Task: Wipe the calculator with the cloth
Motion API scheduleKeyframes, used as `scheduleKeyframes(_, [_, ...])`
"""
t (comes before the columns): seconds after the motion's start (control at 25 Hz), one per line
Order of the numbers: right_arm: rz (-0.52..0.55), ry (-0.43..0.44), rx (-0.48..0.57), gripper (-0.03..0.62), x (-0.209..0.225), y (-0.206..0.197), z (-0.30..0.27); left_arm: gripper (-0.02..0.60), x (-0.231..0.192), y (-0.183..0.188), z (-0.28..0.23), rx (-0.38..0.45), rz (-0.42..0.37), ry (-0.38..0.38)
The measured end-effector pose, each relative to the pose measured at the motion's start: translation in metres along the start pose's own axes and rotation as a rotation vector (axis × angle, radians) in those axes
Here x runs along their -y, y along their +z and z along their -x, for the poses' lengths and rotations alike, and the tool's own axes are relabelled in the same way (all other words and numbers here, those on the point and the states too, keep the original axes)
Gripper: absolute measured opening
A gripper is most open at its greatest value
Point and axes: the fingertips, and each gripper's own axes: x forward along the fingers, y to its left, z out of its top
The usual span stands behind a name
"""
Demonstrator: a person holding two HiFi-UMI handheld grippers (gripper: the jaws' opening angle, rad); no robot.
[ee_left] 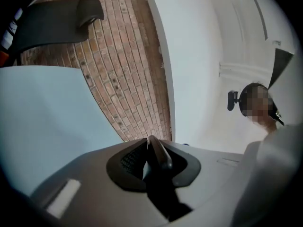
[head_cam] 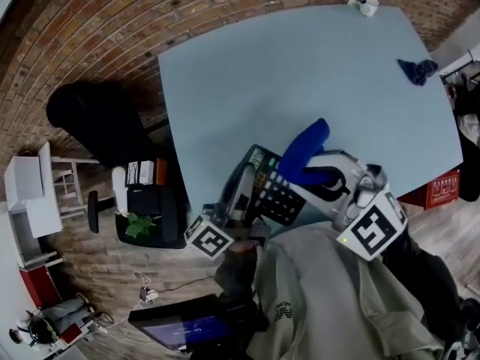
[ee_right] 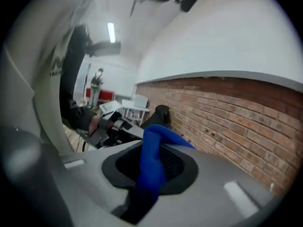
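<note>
A black calculator [head_cam: 271, 189] is held up over the near edge of the light blue table [head_cam: 300, 73], keys facing up. My left gripper [head_cam: 241, 192] is shut on its left edge; in the left gripper view the calculator [ee_left: 159, 154] shows only as a thin dark slab, edge-on between the jaws of the left gripper [ee_left: 151, 161]. My right gripper [head_cam: 321, 175] is shut on a bright blue cloth [head_cam: 304, 150], which sticks out over the calculator's right side. In the right gripper view the cloth [ee_right: 152, 160] fills the gap of the right gripper [ee_right: 149, 170].
A second, dark blue cloth [head_cam: 417, 70] lies at the table's far right. A white cup [head_cam: 367, 4] stands at the far edge. A brick wall [head_cam: 112, 21] runs behind the table. A black chair [head_cam: 97, 118] and a laptop [head_cam: 180, 325] are at the left and below.
</note>
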Motion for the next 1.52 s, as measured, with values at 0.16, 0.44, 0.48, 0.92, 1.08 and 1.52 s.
scheduleKeyframes(0.16, [0.193,0.093,-0.175,0.074,-0.044,-0.015,-0.035,0.053,-0.006,-0.010,-0.002,0.009,-0.013,0.071])
scheduleKeyframes(0.44, [0.161,0.323,-0.116,0.072,-0.102,-0.005,-0.037,0.054,-0.016,-0.004,0.010,0.071,0.037,0.089])
scheduleKeyframes(0.48, [0.141,0.290,-0.121,0.073,-0.090,-0.009,-0.036,0.055,-0.015,-0.004,0.010,0.071,0.037,0.083])
scheduleKeyframes(0.92, [-0.391,0.038,0.179,0.072,0.034,-0.018,-0.037,0.055,0.013,-0.017,0.004,-0.032,-0.051,-0.052])
scheduleKeyframes(1.08, [-0.449,0.107,0.212,0.073,0.049,-0.016,-0.045,0.054,0.018,-0.013,0.002,-0.005,-0.053,-0.066])
scheduleKeyframes(1.52, [-0.595,0.495,0.107,0.074,-0.018,-0.061,0.008,0.052,-0.011,0.003,0.022,0.077,-0.058,0.046])
